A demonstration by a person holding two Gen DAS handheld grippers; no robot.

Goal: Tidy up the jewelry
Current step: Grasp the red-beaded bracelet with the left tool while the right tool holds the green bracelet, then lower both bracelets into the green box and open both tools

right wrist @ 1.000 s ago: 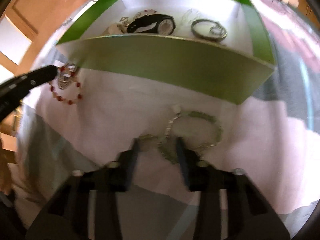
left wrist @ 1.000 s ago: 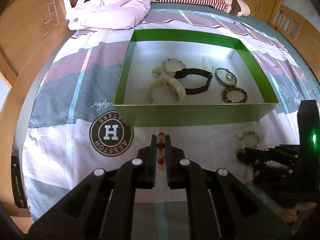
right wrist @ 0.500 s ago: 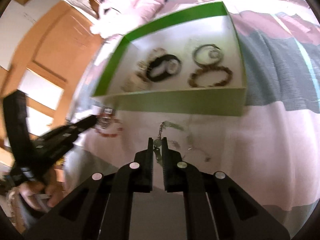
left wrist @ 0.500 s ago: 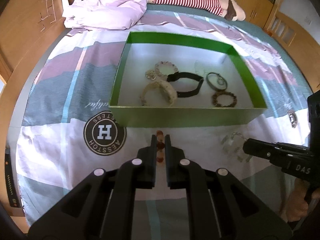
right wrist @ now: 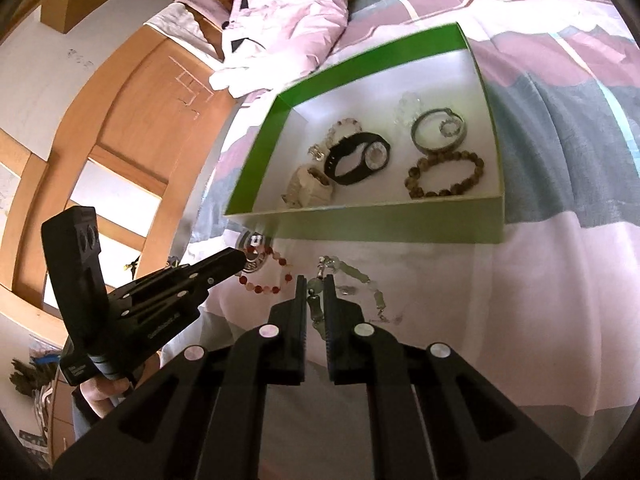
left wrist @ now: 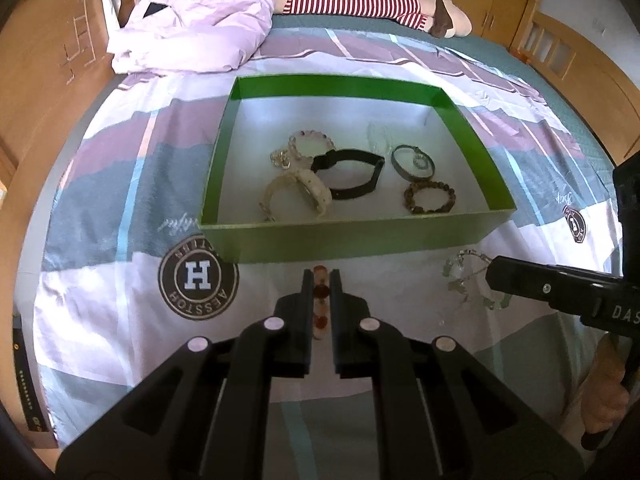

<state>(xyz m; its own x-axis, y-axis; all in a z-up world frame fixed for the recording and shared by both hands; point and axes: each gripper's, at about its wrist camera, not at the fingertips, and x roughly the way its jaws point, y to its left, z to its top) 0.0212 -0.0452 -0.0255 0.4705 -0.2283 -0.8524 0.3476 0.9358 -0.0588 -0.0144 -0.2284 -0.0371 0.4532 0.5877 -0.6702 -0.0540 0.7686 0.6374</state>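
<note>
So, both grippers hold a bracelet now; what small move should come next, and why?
Probably lift both and carry them forward over the green box near wall. The left gripper pinches the red bead bracelet, the right gripper the pale green bracelet, both still outside it.

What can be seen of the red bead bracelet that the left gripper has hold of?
The red bead bracelet is a loop of round beads, dark red alternating with pale pink or whitish ones, glossy like glass or stone. The left gripper is shut on one side of it, beads stacked between the fingers. In the right wrist view the rest of the loop spreads out past the fingertips, over the white bedsheet, just in front of the green box, outside it. Whether it rests on the sheet or hangs just above is unclear.
</note>
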